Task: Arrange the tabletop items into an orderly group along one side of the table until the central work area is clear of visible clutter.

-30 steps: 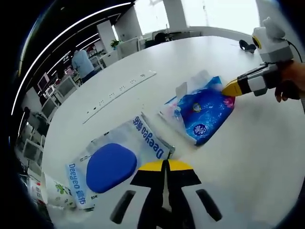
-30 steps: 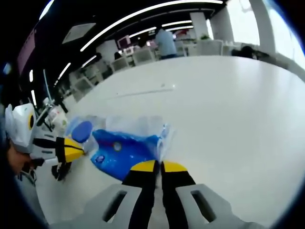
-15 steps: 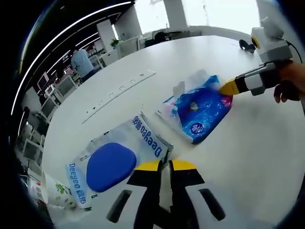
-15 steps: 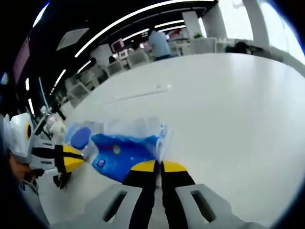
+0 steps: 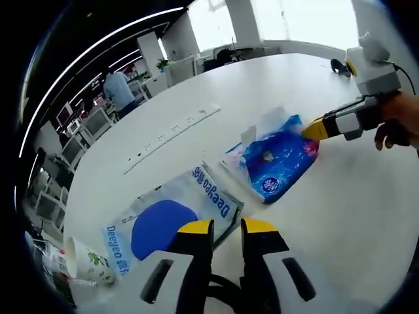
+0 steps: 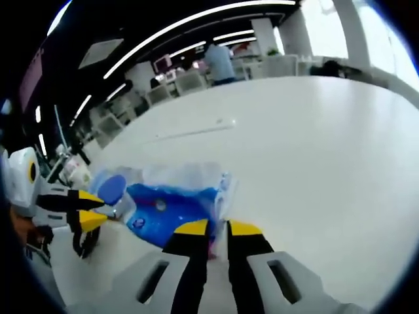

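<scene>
Your left gripper point(image 5: 227, 227) and right gripper point(image 6: 218, 228) both stand parted and empty, the wipes pack point(image 5: 175, 216) at 11 o'clock of the left jaws and the blue tissue pack point(image 6: 171, 208) at 10 o'clock of the right jaws lie close together on the table point(image 6: 314, 150), so judge grouping well begun, though whether they sit along one side you cannot tell.

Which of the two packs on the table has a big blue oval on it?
The Deeyeo pack, the pale flat one lying right in front of the left gripper. The other, the blue pack, is bright blue all over.

open-plan office: desks with monitors point(image 5: 69, 147), ceiling light strips point(image 6: 196, 14).

"Deeyeo" on the wipes pack point(image 5: 171, 217)
</scene>
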